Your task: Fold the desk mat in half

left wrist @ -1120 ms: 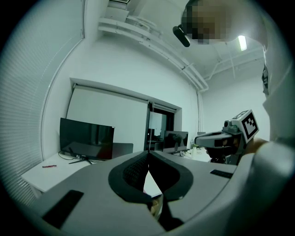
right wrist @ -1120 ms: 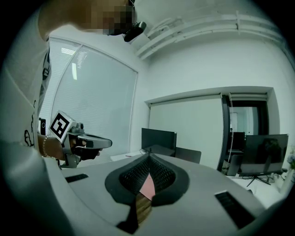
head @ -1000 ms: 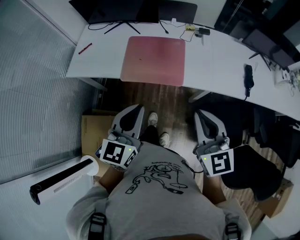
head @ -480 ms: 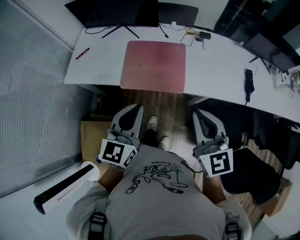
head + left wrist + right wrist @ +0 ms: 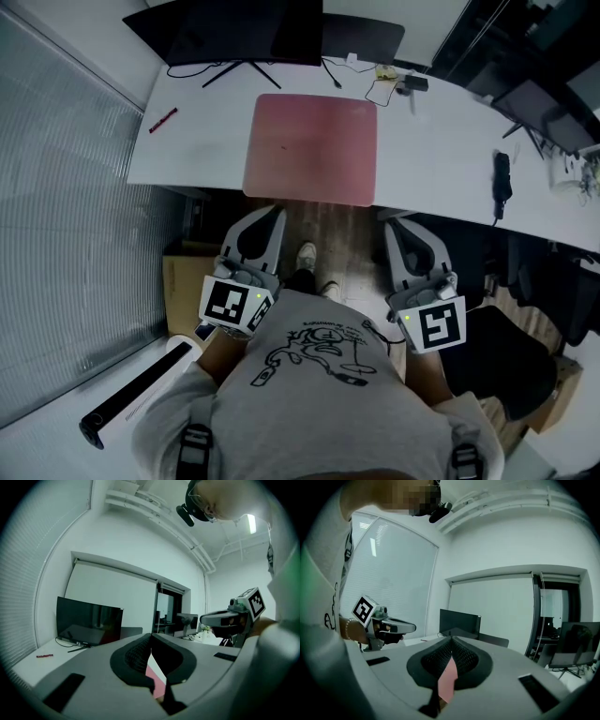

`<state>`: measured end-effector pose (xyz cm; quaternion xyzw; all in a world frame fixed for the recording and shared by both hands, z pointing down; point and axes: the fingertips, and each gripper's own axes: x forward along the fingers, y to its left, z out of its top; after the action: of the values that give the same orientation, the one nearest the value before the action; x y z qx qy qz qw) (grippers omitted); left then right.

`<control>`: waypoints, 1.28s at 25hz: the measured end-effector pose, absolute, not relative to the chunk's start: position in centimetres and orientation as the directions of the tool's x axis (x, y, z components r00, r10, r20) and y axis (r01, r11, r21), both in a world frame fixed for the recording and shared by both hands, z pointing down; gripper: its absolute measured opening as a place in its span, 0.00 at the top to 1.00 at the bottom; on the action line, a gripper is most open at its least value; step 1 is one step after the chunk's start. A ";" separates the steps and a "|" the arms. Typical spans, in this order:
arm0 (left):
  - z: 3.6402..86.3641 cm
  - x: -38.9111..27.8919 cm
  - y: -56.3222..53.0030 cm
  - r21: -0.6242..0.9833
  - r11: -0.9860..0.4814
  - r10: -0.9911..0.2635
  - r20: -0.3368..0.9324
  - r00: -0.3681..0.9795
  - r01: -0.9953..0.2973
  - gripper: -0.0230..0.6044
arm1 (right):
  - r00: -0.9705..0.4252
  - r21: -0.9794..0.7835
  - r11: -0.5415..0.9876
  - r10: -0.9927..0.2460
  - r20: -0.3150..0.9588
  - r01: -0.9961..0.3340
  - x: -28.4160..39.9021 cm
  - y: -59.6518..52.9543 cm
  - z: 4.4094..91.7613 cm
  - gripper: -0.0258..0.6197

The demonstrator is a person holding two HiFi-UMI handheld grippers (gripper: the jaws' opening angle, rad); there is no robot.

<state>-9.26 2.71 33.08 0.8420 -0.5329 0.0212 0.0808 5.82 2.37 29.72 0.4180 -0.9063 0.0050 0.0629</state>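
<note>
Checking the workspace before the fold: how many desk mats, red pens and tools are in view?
Desk mat: 1
Red pen: 1
Tools: 2, the left tool and the right tool
Total: 4

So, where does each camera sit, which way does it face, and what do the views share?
Head view: on the person's head, looking steeply down at desk and pink desk mat; shows shirt, left claw, right claw.
Left gripper view: on the left claw, looking along its shut jaws toward the monitor; right claw at right.
Right gripper view: on the right claw, along its shut jaws; left claw at left.
Shared: the desk mat.
</note>
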 end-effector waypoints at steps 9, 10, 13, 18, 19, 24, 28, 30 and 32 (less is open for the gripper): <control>33.1 -12.3 -3.2 0.126 -0.433 -0.886 0.119 0.447 -0.892 0.93 | -0.632 0.051 0.641 -0.765 0.127 -0.766 2.6 -3.2 29.4 0.95; 33.1 -12.5 -3.7 0.127 -0.435 -0.885 0.120 0.449 -0.891 0.93 | -0.629 0.051 0.639 -0.766 0.128 -0.768 2.4 -3.7 29.4 0.95; 33.3 -13.5 -5.1 0.133 -0.442 -0.880 0.124 0.458 -0.887 0.93 | -0.622 0.051 0.632 -0.772 0.128 -0.773 1.5 -5.0 29.3 0.95; 34.3 -14.9 -6.8 0.135 -0.455 -0.870 0.140 0.472 -0.880 0.93 | -0.609 0.048 0.620 -0.781 0.139 -0.783 0.1 -6.5 29.5 0.95; 34.6 -15.2 -7.0 0.139 -0.456 -0.869 0.142 0.473 -0.879 0.93 | -0.606 0.049 0.617 -0.783 0.140 -0.786 -0.1 -6.8 29.6 0.95; 37.2 -16.7 -8.2 0.134 -0.456 -0.863 0.173 0.474 -0.880 0.93 | -0.600 0.064 0.612 -0.788 0.139 -0.789 -1.2 -8.0 29.8 0.95; 39.8 -18.0 -8.6 0.124 -0.450 -0.857 0.218 0.466 -0.885 0.92 | -0.602 0.073 0.615 -0.786 0.143 -0.785 -2.4 -8.5 30.1 0.95; 41.1 -18.7 -8.9 0.125 -0.442 -0.854 0.243 0.460 -0.888 0.92 | -0.601 0.074 0.614 -0.786 0.147 -0.786 -2.8 -8.8 30.2 0.95; 42.4 -19.2 -9.3 0.135 -0.437 -0.847 0.271 0.458 -0.889 0.92 | -0.596 0.074 0.610 -0.788 0.152 -0.789 -2.9 -9.2 30.3 0.95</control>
<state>-19.22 -9.28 42.45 0.8438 -0.5143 0.0818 0.1296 -2.92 -9.20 30.32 0.4414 -0.8933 0.0006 0.0845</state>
